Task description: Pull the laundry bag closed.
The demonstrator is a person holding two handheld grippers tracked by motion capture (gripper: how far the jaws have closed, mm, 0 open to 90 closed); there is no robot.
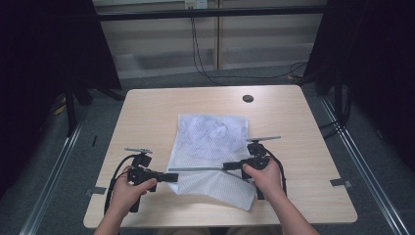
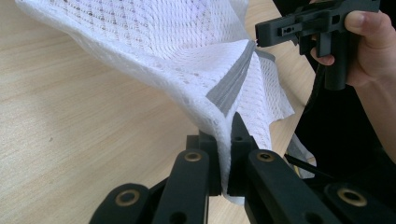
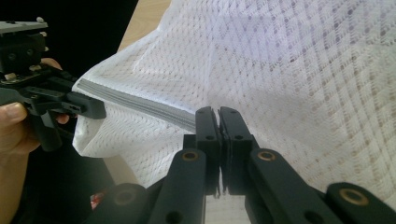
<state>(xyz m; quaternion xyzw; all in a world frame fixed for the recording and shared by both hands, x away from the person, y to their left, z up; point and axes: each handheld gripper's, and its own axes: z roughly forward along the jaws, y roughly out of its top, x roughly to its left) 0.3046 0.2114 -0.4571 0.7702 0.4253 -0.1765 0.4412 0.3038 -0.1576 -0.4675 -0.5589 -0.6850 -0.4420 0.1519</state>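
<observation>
No text, label, brand, number or sign can be read in any of the views.

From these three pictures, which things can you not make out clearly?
- Contents of the mesh bag: high view, a pale lump under the netting, too blurred to name.
- Table surface under the bag: covered by the fabric.
- Grey strip: right gripper view, its ends vanish between the jaws of the right gripper and the left gripper.
- Dark round spot near the far edge: too small to identify.
</observation>
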